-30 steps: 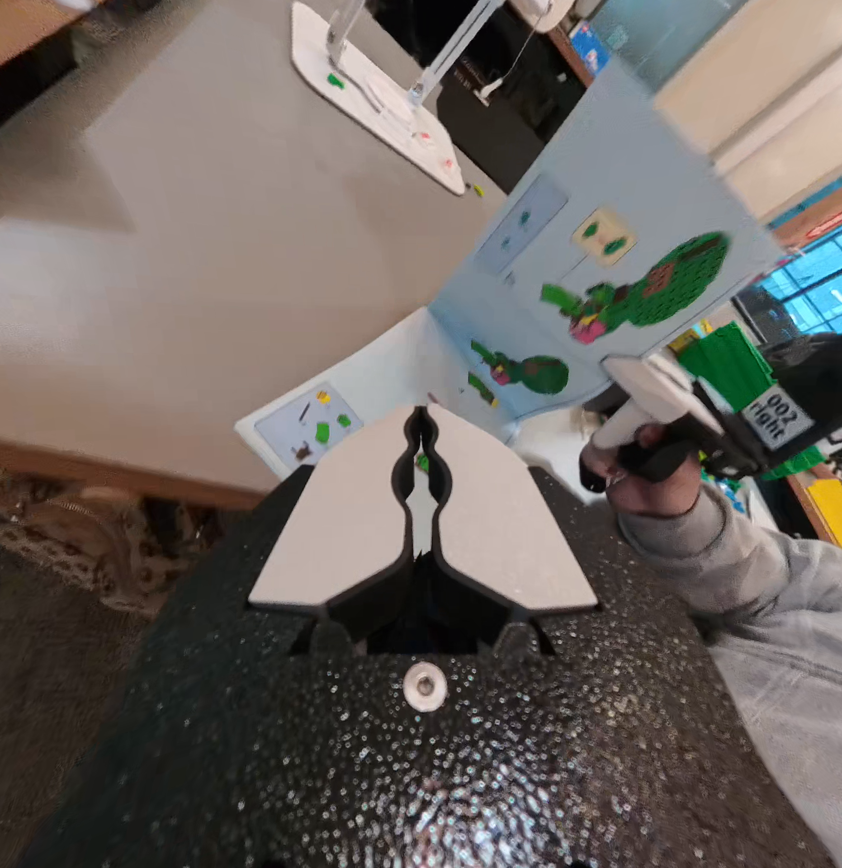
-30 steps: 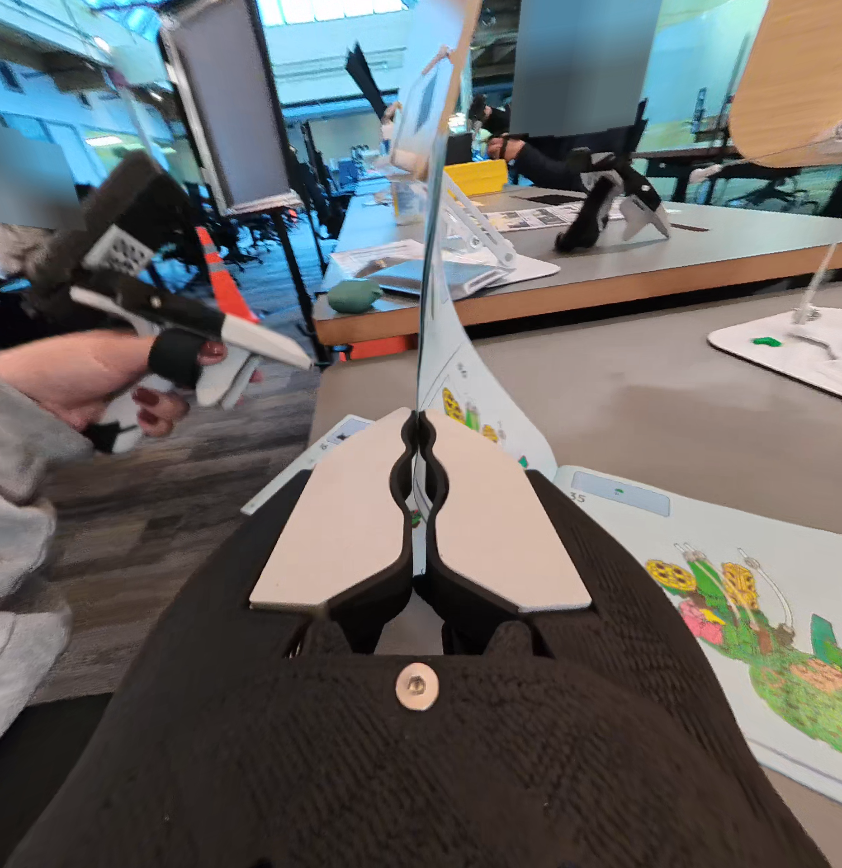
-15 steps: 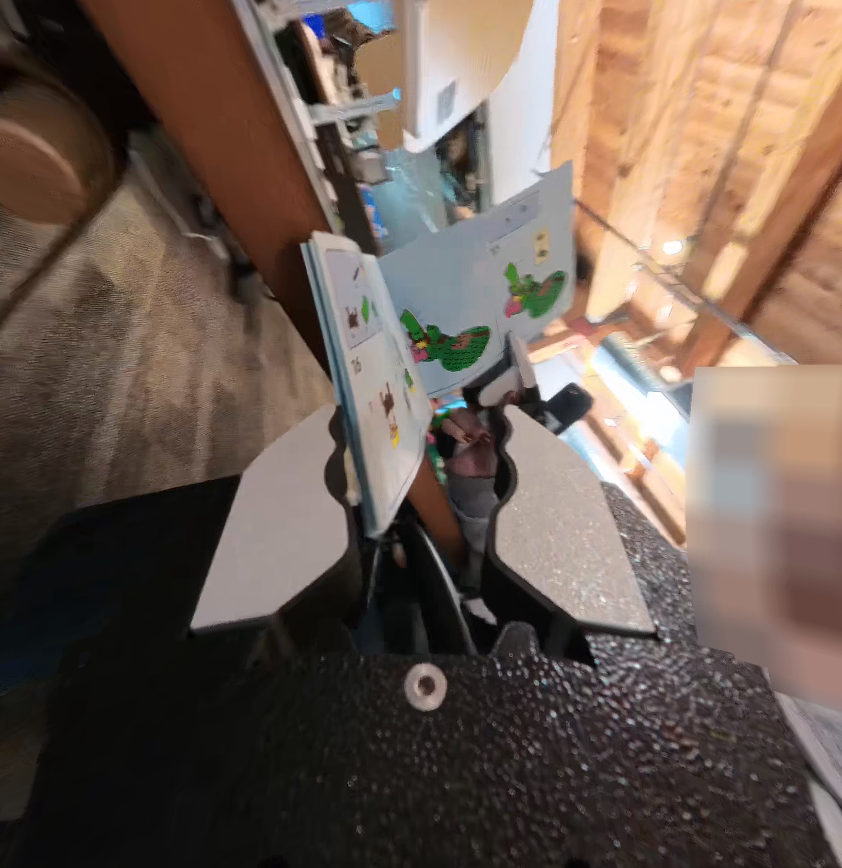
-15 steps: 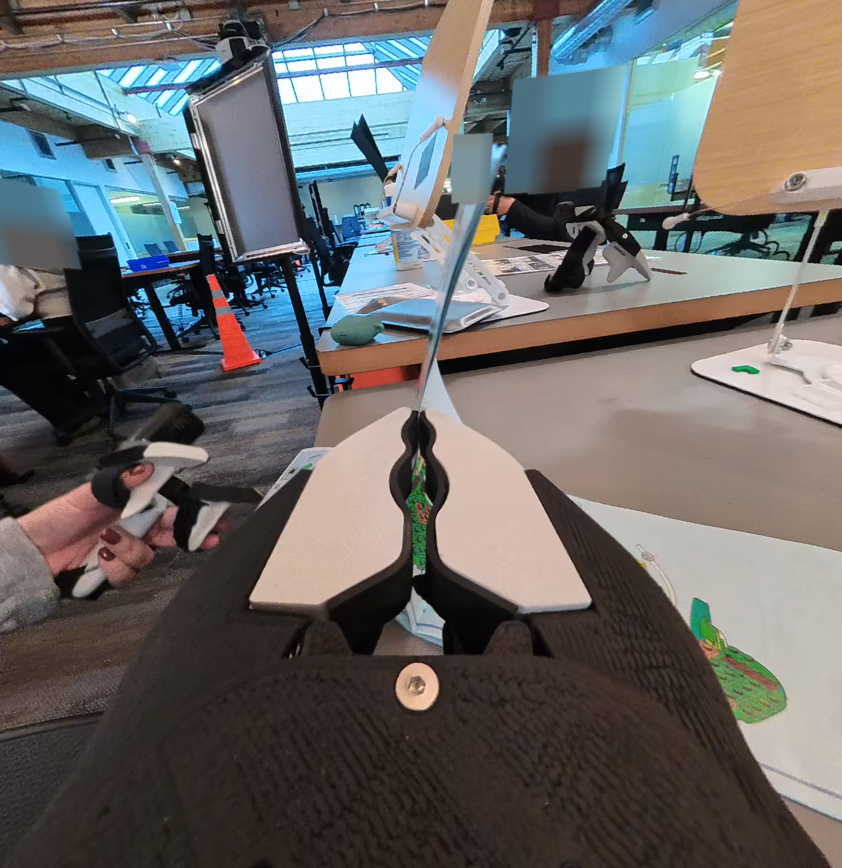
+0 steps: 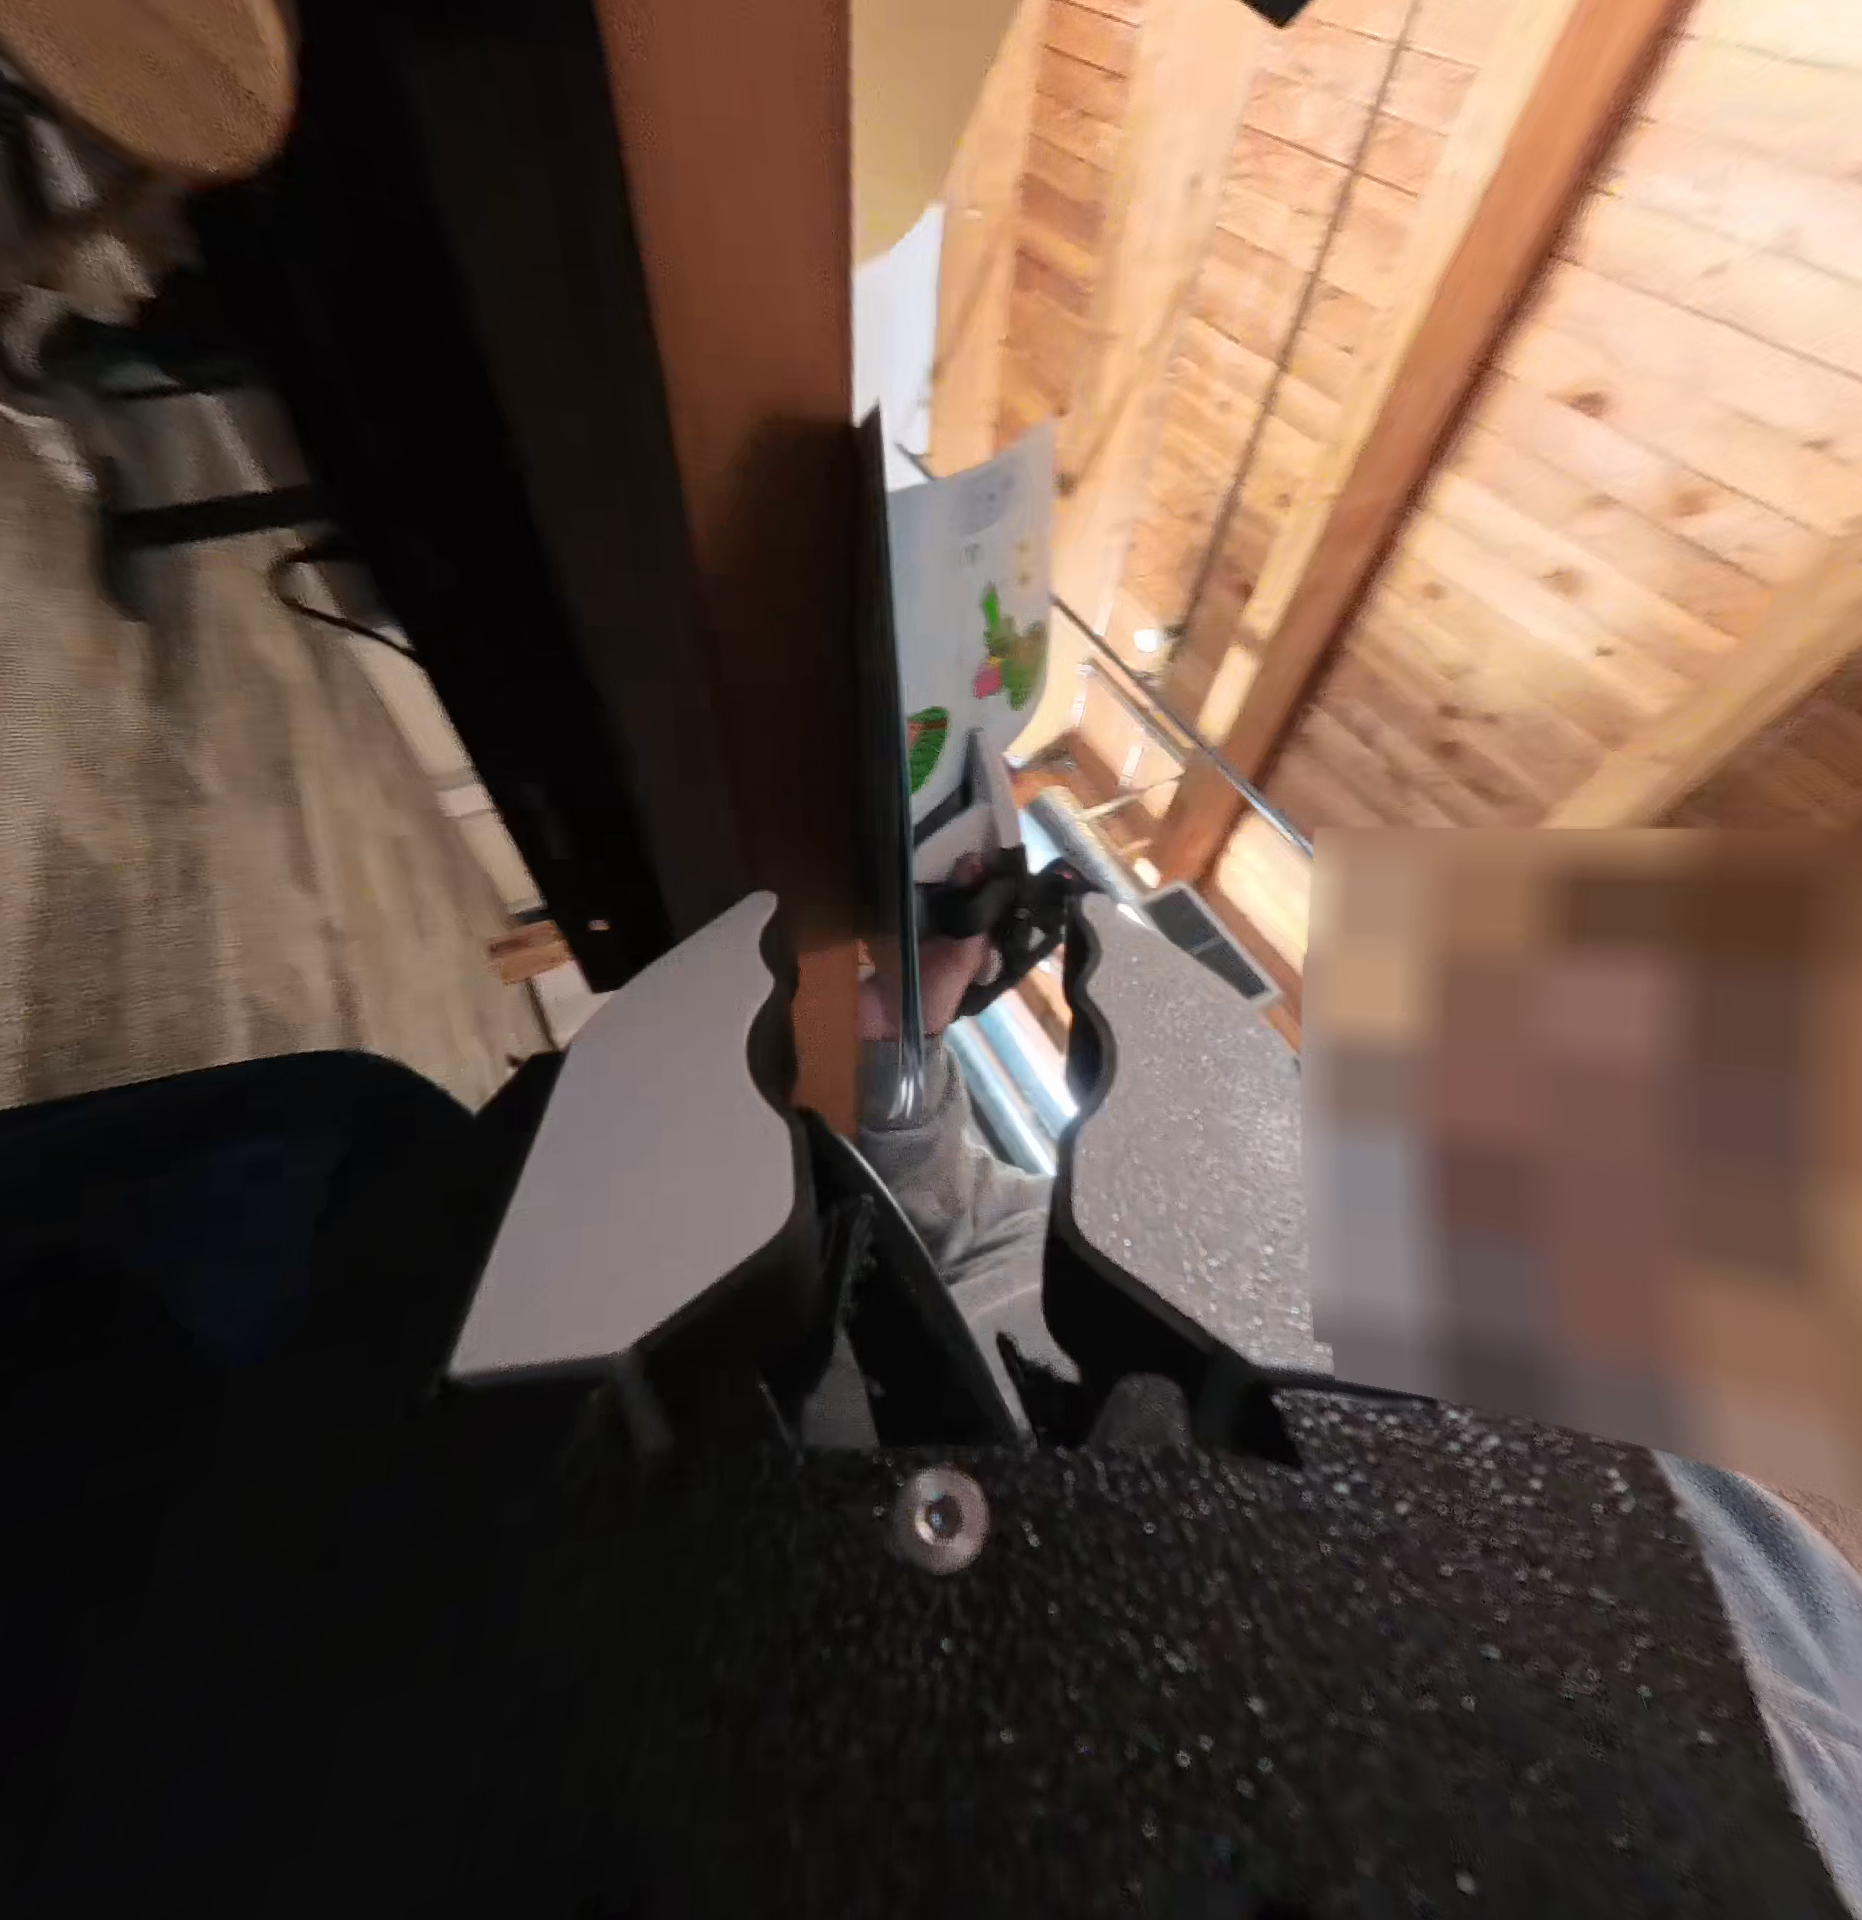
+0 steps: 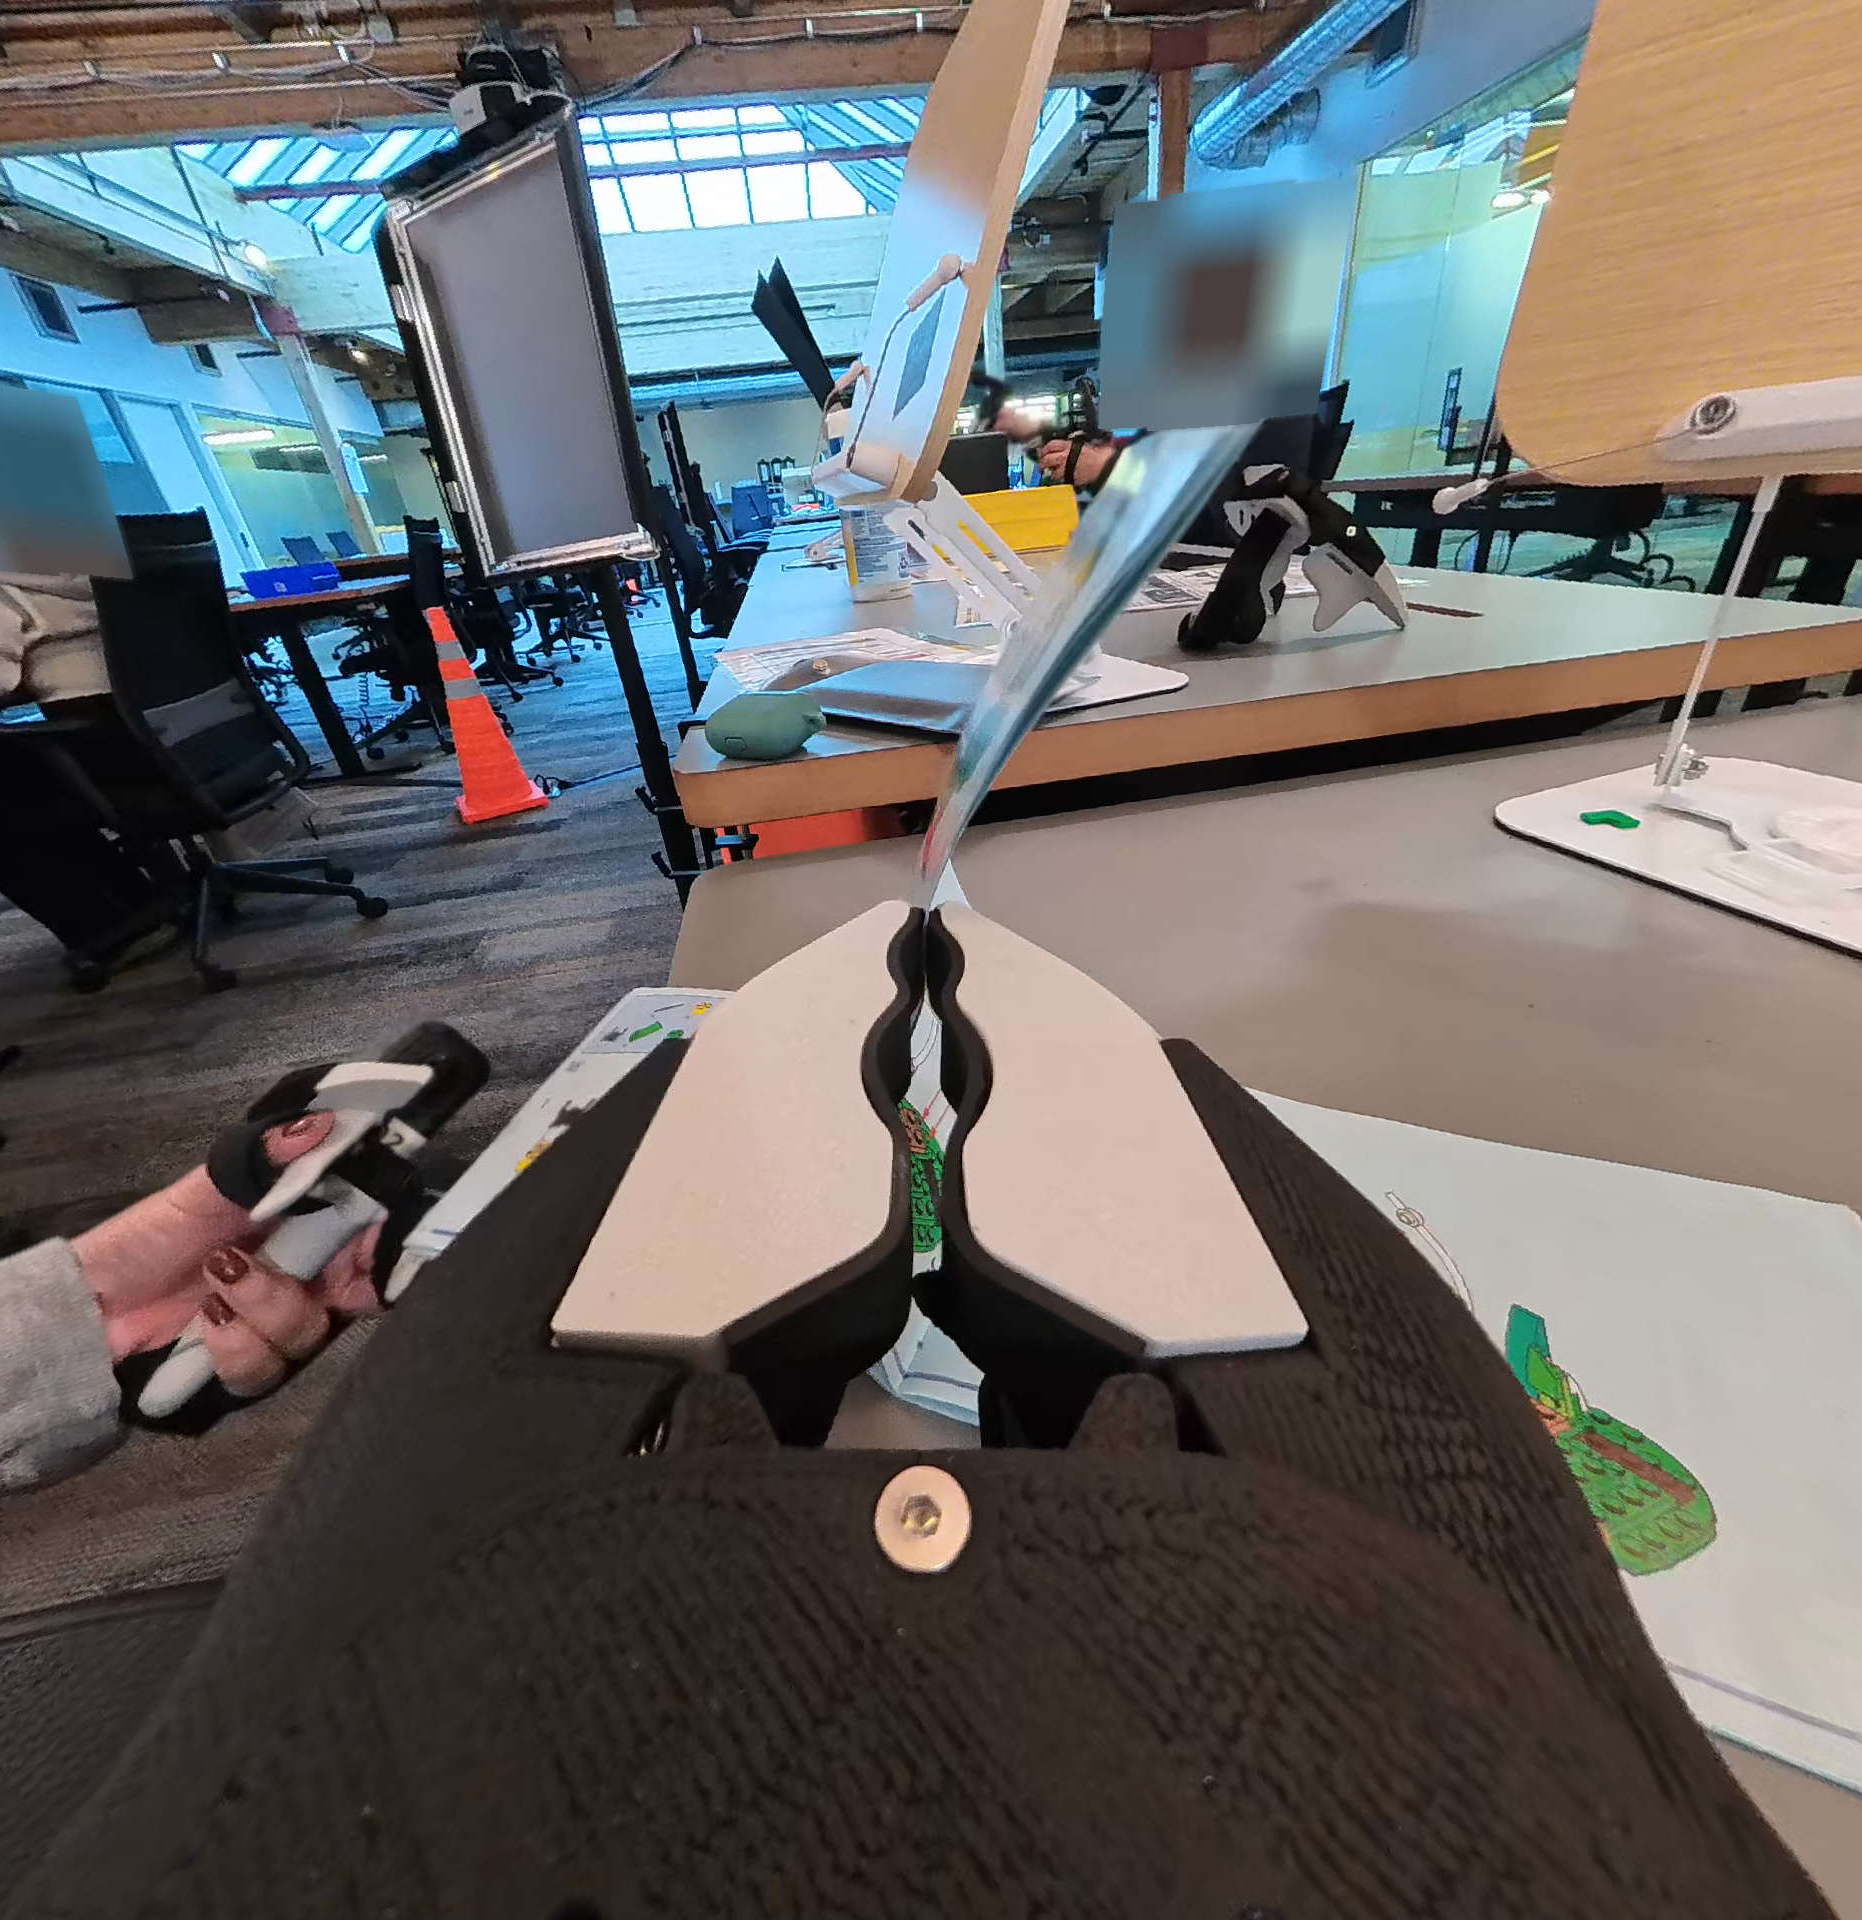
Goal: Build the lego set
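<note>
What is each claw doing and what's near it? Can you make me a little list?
right claw: shut, pinching one page of the picture booklet
page: lifted, curving up and away
booklet: lying open on the grey table
left claw: open, holding nothing; the booklet's edge is seen end-on between its fingers
also near: white stand base with a small green piece

Illustrated booklet (image 6: 1685,1392) open on table; page (image 6: 1062,644) lifted.
</note>
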A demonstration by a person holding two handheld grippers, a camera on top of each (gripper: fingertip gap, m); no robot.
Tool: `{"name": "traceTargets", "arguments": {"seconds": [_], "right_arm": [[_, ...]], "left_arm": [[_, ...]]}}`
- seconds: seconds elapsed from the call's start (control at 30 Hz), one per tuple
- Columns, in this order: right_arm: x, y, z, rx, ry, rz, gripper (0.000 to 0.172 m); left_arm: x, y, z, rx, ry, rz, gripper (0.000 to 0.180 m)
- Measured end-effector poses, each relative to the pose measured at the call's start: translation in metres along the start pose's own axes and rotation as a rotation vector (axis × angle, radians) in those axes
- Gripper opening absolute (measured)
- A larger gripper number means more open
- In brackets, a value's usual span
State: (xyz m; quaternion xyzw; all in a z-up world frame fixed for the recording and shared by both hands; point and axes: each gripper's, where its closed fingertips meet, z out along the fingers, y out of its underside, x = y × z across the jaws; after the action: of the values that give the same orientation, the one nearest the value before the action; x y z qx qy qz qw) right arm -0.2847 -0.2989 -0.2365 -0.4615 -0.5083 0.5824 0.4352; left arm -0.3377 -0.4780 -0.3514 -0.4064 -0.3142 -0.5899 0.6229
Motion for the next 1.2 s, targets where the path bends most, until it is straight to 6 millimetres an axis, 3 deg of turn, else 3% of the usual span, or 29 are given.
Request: {"name": "traceTargets", "arguments": {"seconds": [0.2,0.37,0.57,0.77,0.93,1.2], "right_arm": [[0.000,0.002,0.000,-0.005,0.002,-0.007,0.000],[-0.001,0.004,0.001,-0.009,-0.004,-0.011,0.000],[-0.001,0.004,0.001,-0.013,-0.006,-0.014,0.000],[-0.002,0.004,0.000,-0.013,-0.009,-0.021,0.000],[-0.003,0.005,0.001,-0.015,-0.013,-0.021,0.000],[-0.004,0.005,0.001,-0.016,-0.015,-0.028,0.000]], "left_arm": [[0.031,0.011,0.015,-0.066,0.208,0.044,0.027],[0.042,0.009,0.017,-0.066,0.213,0.100,0.019],[0.028,0.011,0.022,-0.087,0.121,0.069,0.013],[0.016,0.007,0.013,-0.057,0.064,0.048,0.024],[-0.005,0.012,0.010,-0.079,-0.048,0.021,0.060],[0.018,0.017,0.021,-0.091,0.181,-0.016,0.030]]}}
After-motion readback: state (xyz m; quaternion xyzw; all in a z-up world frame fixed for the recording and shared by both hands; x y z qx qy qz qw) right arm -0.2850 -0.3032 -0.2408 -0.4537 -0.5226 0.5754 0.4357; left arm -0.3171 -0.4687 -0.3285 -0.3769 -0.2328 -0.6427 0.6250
